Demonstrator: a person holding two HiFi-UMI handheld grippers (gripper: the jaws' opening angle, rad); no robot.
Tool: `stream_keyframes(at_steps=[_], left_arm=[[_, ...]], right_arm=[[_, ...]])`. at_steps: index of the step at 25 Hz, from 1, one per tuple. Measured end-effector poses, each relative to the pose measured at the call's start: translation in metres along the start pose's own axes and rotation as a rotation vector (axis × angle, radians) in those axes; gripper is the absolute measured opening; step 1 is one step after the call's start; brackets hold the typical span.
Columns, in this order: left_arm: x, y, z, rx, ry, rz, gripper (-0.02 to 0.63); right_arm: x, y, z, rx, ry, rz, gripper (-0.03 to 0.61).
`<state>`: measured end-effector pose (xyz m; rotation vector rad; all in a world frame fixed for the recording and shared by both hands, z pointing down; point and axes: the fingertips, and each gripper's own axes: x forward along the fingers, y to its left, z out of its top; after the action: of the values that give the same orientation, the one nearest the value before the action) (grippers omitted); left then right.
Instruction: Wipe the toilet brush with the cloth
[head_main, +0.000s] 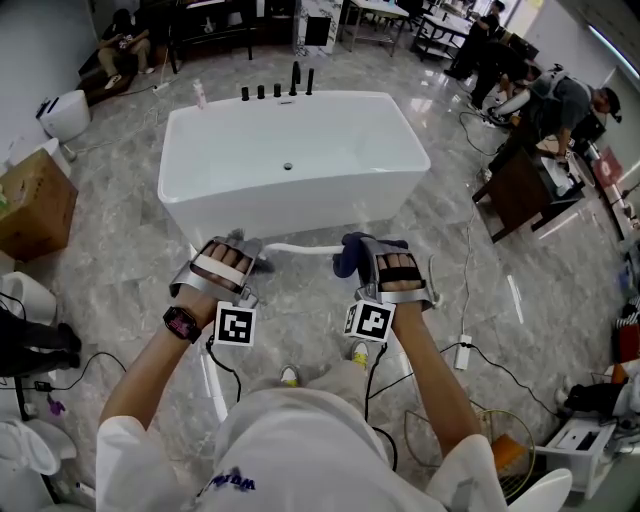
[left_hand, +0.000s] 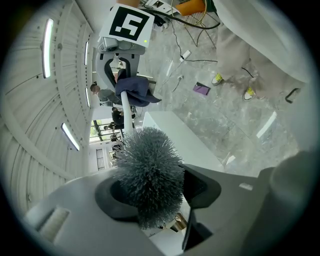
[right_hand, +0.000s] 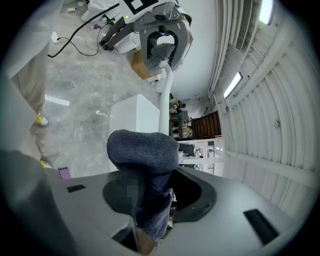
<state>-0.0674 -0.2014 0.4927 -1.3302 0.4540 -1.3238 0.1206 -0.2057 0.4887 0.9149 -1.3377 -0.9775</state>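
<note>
One toilet brush (head_main: 300, 248) is held level in the air between the two grippers, in front of the person. From the head view it is seen against the foot of a white bathtub (head_main: 300, 205). Its grey bristle head (left_hand: 150, 170) is seated between the jaws of the left gripper (head_main: 240, 245), which are closed on it from both sides. In the left gripper view the bristles fill the gap and spill over the dark pads. The white handle is carried from there across to the right gripper (head_main: 366, 246).

A dark blue cloth (right_hand: 145, 150) is bunched around the far end of the handle and is pinched in the right gripper's jaws, with a fold hanging down between them. In the right gripper view the handle is covered by the cloth where the jaws meet it, so how firmly the handle itself is gripped through the fabric can hardly be judged. The stretch of handle between cloth and bristles is left bare.

Each gripper is seen in the other's view, at the far end of the handle. A watch (head_main: 182, 322) is worn on the left wrist.

The bathtub is set on a grey marbled floor (head_main: 130, 250), and a row of black taps (head_main: 278, 90) is mounted at its far rim. A cardboard box (head_main: 35, 205) is placed at the left, near the wall. Cables are trailed over the floor beside the person's feet. Several people are gathered at the far side of the room.
</note>
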Motion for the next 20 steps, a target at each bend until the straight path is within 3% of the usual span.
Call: stream_keyframes(at_steps=[10,20], left_arm=[[0.002,-0.004,0.002,-0.001,0.010,-0.023,0.233],[0.001,-0.010,-0.004,-0.002,0.027,-0.019,0.233]], right_arm=[[-0.004,-0.001,0.025,0.008,-0.041,-0.029,0.147],[-0.002,0.005,-0.027,0.031,0.041,-0.038,0.117]])
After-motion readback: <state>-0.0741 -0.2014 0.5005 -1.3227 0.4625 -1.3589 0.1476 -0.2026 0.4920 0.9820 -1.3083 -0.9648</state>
